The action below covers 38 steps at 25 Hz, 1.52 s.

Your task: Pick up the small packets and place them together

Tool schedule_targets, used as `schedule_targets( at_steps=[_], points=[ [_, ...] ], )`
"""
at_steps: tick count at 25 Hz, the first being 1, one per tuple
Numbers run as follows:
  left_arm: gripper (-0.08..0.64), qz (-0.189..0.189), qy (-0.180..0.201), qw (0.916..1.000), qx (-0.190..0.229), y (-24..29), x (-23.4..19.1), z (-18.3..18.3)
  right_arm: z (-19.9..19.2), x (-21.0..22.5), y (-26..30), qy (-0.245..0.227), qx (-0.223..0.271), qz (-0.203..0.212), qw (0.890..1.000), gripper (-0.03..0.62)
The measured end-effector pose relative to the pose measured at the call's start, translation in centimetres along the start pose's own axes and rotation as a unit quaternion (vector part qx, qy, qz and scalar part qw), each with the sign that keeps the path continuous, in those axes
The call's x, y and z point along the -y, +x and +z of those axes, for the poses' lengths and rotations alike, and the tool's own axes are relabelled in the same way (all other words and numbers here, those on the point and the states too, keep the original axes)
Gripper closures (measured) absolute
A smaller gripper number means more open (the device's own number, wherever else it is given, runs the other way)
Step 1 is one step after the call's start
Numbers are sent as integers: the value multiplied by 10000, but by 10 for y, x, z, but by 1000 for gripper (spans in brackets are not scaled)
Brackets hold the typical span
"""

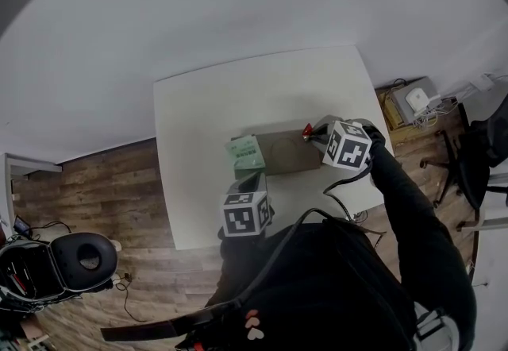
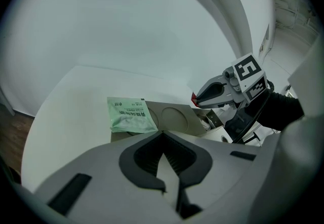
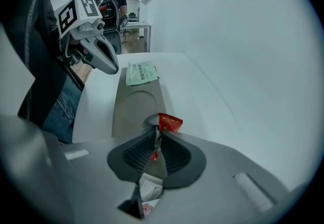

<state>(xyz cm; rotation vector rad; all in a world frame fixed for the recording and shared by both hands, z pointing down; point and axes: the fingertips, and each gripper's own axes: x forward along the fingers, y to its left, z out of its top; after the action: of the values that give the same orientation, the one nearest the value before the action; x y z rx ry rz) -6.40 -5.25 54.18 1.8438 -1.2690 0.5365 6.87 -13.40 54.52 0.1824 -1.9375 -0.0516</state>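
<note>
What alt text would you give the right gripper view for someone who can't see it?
The right hand-held gripper pinches a crumpled red and silver packet above a brown cardboard sheet on a white table. A green packet lies at the sheet's far end, with the left hand-held gripper at upper left.

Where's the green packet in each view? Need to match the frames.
Head view: green packet near the table's middle, over the left end of the cardboard sheet.
Left gripper view: left of centre, over the sheet's left end, just above the jaws.
Right gripper view: upper centre, at the sheet's far end, beyond the red packet clamped in the jaws.
Shared landmark: the cardboard sheet with its round impression.
</note>
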Motion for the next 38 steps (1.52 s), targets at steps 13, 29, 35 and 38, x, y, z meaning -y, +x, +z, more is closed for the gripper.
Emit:
schedule_targets(
  at_steps=[13, 29, 35, 38],
  points=[
    [561, 67, -121, 9999, 99, -10, -1, -8, 91, -38, 34, -733, 488, 591, 9944, 551],
    [561, 191, -296, 9993, 126, -13, -9, -11, 106, -46, 58, -1035, 307, 893, 9901, 548],
    [561, 176, -276, 9994, 131, -13, -8, -9, 106, -52, 60, -921, 363, 1118, 9888, 508],
    [560, 165, -273, 9994, 125, -12, -9, -10, 104, -53, 61, -884, 379, 1175, 9884, 471]
  ],
)
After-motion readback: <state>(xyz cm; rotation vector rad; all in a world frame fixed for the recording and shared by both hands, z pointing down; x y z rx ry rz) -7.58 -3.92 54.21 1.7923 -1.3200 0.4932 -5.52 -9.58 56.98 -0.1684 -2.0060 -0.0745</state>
